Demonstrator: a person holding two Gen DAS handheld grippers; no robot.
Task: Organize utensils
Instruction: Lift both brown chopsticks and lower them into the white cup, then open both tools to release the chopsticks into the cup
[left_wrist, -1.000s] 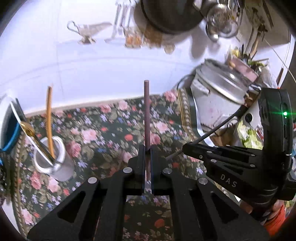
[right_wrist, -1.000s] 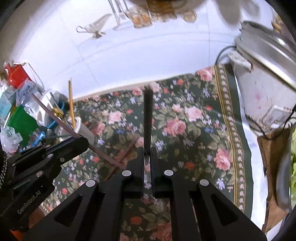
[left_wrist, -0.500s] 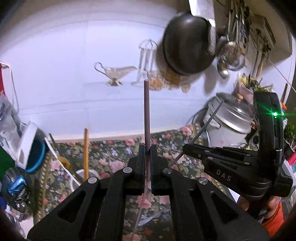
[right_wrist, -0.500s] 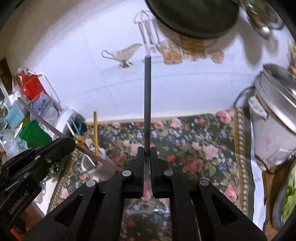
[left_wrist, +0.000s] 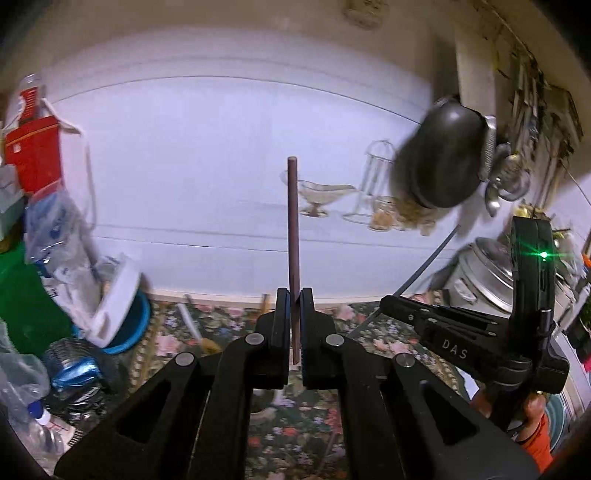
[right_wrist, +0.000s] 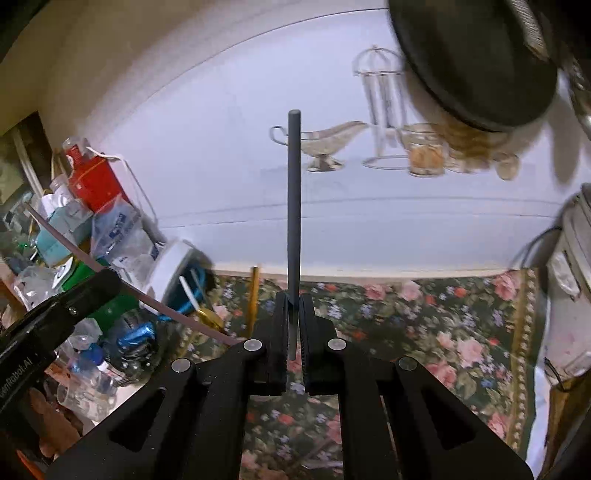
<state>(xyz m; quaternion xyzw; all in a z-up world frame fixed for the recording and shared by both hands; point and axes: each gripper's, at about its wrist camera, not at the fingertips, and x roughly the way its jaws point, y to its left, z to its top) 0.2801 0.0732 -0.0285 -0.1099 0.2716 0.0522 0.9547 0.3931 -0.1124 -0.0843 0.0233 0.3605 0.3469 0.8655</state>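
My left gripper is shut on a maroon chopstick, which stands straight up in front of the white wall. My right gripper is shut on a dark grey chopstick, upright too. Both grippers hang above the floral cloth, side by side. In the left wrist view the right gripper shows at the right, its grey chopstick slanting up. The right wrist view shows the left gripper with the maroon chopstick. A yellow chopstick and a gold spoon stand behind it; their cup is hidden.
A rice cooker stands at the right edge of the cloth. A black pan hangs on the wall over glassware. At the left lie a blue bowl with a white lid, a red box, bags and bottles.
Both grippers have risen and tipped upward with their chopsticks still clamped. The cloth and the cup have dropped low in both views, and much more of the wall shows.
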